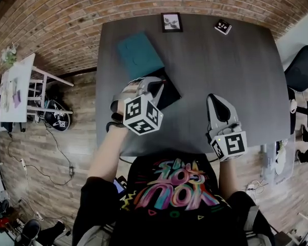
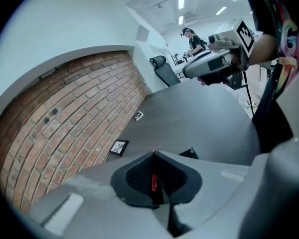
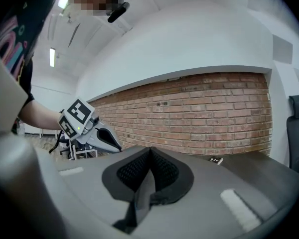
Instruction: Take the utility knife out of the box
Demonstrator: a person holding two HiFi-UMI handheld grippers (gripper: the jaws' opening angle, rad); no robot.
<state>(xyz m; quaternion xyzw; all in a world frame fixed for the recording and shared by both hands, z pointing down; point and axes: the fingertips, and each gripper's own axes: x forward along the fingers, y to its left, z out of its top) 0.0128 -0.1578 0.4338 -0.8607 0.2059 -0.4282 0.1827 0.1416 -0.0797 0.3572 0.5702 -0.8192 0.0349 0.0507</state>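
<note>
Left tool clenched on a thin red strip, likely the utility knife, held above the black box on the counter | right tool clenched, empty | risk: the edge-on pinch was narrow, so the knife could twist and drop.

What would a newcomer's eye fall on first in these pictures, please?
Most likely the two handheld grippers with chequered marker cubes above the dark table. The left gripper hangs over a black box, the right gripper over bare tabletop, and both have their jaws together. Next would come the flat teal lid just beyond the box, and the brick wall behind the table.
</note>
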